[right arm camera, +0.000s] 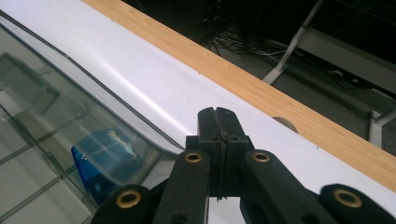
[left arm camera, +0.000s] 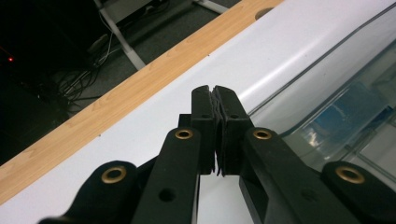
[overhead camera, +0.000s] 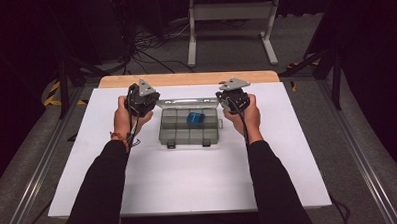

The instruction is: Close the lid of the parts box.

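Observation:
A clear plastic compartment box (overhead camera: 163, 135) lies in the middle of the white table top, its lid (overhead camera: 188, 101) raised at the back. A small blue object (overhead camera: 195, 117) sits in one of its rear compartments, seen through the lid (left arm camera: 327, 70) as a blue shape (left arm camera: 341, 116) and again as the blue object (right arm camera: 105, 158) in the right gripper view. My left gripper (overhead camera: 145, 101) (left arm camera: 214, 88) is at the lid's left end and my right gripper (overhead camera: 232, 98) (right arm camera: 217, 110) at its right end. Both are shut, jaws pressed together, the lid's edge (right arm camera: 46, 93) right beside them.
The white sheet (overhead camera: 189, 177) covers a wooden table whose bare strip (overhead camera: 185, 79) runs along the far edge. Beyond it stand a white frame's legs (overhead camera: 191, 42) and loose cables (overhead camera: 149, 43) on the floor. Metal rails (overhead camera: 48, 152) flank the table.

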### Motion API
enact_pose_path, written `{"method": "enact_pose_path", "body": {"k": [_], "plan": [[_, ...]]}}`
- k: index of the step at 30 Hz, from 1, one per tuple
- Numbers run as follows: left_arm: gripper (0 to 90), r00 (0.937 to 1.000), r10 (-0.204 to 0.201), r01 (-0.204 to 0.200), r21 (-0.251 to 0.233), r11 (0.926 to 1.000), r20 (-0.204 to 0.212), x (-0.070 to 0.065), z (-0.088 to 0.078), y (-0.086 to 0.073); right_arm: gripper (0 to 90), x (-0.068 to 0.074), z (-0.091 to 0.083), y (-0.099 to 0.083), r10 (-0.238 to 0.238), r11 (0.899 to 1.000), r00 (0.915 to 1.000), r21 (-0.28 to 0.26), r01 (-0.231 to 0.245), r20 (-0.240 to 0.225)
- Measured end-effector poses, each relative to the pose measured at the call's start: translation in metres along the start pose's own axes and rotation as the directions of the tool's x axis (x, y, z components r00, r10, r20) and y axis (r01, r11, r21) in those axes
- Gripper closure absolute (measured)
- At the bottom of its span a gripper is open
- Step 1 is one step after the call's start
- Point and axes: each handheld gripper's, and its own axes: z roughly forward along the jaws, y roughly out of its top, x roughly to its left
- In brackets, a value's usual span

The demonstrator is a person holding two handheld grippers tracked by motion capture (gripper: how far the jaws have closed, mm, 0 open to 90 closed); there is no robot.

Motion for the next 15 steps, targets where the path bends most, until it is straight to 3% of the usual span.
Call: {"method": "enact_pose_path", "body": {"k": [15], "plan": [[87.1,0.9986,0.035,-0.035,0.007,0.9994,0.041,-0.008,-0.009,-0.013,90.0,0.010,-0.009,-0.011,-0.037,0.999,0.9986,0.011,0.038,-0.037]]}}
